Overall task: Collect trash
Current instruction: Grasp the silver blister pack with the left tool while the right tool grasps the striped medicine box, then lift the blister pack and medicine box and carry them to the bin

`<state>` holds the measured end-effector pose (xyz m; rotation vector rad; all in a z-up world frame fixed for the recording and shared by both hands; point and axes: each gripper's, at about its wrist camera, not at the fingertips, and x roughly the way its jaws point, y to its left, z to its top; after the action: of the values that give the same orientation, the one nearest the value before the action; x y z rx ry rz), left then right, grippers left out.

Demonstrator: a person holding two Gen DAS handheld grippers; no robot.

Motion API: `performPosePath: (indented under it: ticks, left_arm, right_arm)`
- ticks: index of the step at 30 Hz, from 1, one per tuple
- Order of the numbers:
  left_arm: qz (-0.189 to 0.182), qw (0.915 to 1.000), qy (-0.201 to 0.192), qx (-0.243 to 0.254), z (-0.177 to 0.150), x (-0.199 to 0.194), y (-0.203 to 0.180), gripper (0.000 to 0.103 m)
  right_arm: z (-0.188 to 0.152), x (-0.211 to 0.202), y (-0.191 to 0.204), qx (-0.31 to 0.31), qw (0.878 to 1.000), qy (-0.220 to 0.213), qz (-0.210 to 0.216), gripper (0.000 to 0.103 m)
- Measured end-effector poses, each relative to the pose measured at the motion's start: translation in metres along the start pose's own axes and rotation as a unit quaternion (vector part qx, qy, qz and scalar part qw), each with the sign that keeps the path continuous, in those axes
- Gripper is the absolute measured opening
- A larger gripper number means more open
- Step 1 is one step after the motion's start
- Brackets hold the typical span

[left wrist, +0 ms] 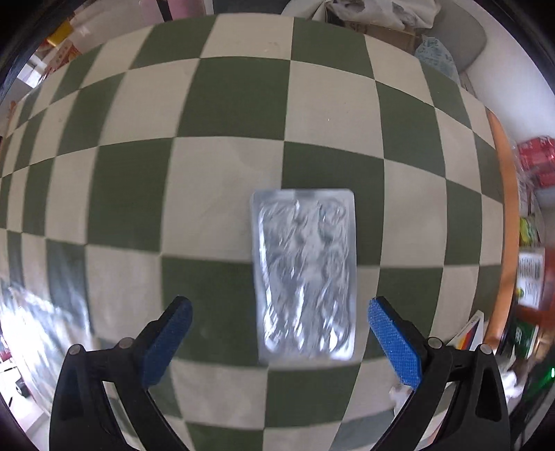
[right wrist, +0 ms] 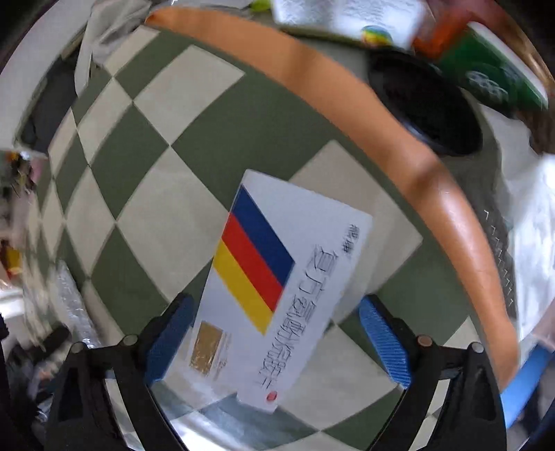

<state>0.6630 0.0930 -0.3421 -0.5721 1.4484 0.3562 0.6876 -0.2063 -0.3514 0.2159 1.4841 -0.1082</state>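
The left hand-held gripper [left wrist: 279, 321] hangs wide open over a silver blister pack [left wrist: 305, 274] on the checkered surface [left wrist: 222, 100]; the right hand-held gripper [right wrist: 275, 317], equally spread, straddles a white medicine box [right wrist: 277, 284], gripping nothing.

A green and cream checked cloth [left wrist: 222, 104] covers the table, which has a rounded orange wooden rim [right wrist: 312, 73] on its right. Far beyond it stand a cardboard box [left wrist: 381, 29] and a grey chair [left wrist: 461, 45]. Daylight glares at the near left.
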Motion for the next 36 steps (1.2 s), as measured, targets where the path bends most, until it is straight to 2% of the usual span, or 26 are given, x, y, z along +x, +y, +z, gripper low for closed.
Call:
performPosePath:
  ticks: [2, 4, 5, 6, 7, 9, 13, 17, 19, 23, 26, 28, 32, 34, 36]
  left_arm:
    - [0.002, 1.0, 0.001, 0.004, 0.002, 0.004, -0.004, 0.103]
    - [0.009, 0.9999, 0.001, 0.014, 0.002, 0.007, -0.009, 0.103]
    - [0.012, 0.9997, 0.0, 0.02, 0.002, 0.008, -0.012, 0.097]
    - [0.02, 0.9994, -0.002, 0.027, 0.0, 0.009, -0.014, 0.096]
    - [0.031, 0.9988, -0.008, 0.037, -0.002, 0.008, -0.017, 0.095]
    - [0.053, 0.9964, -0.021, 0.063, -0.006, 0.006, -0.024, 0.083]
    - [0.057, 0.993, -0.032, 0.098, -0.019, -0.002, -0.028, 0.063]
    - [0.057, 0.9929, -0.024, 0.101, -0.037, -0.004, -0.017, 0.063]
    - [0.061, 0.9925, -0.019, 0.104, -0.058, -0.005, -0.004, 0.063]
    - [0.067, 0.9926, 0.0, 0.101, -0.114, -0.007, 0.03, 0.063]
    - [0.069, 0.9931, 0.02, 0.093, -0.162, -0.006, 0.051, 0.063]
    - [0.065, 0.9928, 0.034, 0.095, -0.188, -0.005, 0.059, 0.063]
    - [0.059, 0.9939, 0.034, 0.086, -0.216, -0.005, 0.067, 0.063]
    - [0.059, 0.9942, 0.032, 0.084, -0.219, -0.003, 0.064, 0.063]
    - [0.059, 0.9943, 0.029, 0.084, -0.225, -0.004, 0.071, 0.063]
  right_arm:
    - [0.0, -0.003, 0.015, -0.048, 0.999, -0.022, -0.011, 0.085]
    - [-0.003, -0.003, 0.035, -0.134, 0.99, -0.038, -0.018, 0.085]
    - [-0.004, -0.004, 0.04, -0.157, 0.986, -0.044, -0.025, 0.085]
    - [-0.006, -0.005, 0.047, -0.199, 0.978, -0.049, -0.037, 0.085]
    - [-0.005, -0.005, 0.05, -0.214, 0.975, -0.044, -0.043, 0.085]
    - [-0.002, -0.005, 0.05, -0.21, 0.976, -0.028, -0.045, 0.085]
    - [0.004, 0.002, 0.044, -0.171, 0.985, -0.001, -0.028, 0.086]
    - [0.0, 0.004, 0.047, -0.169, 0.985, -0.022, -0.036, 0.085]
    - [-0.008, 0.003, 0.052, -0.186, 0.982, -0.025, -0.031, 0.084]
    - [-0.044, 0.0, 0.061, -0.256, 0.966, -0.01, -0.02, 0.084]
    - [-0.076, 0.003, 0.061, -0.304, 0.952, 0.006, -0.029, 0.084]
    - [-0.107, 0.004, 0.058, -0.343, 0.938, 0.013, -0.042, 0.084]
    - [-0.148, 0.005, 0.057, -0.382, 0.922, 0.032, -0.047, 0.084]
    - [-0.158, 0.005, 0.057, -0.384, 0.921, 0.036, -0.052, 0.084]
    - [-0.16, 0.005, 0.054, -0.362, 0.93, 0.041, -0.055, 0.085]
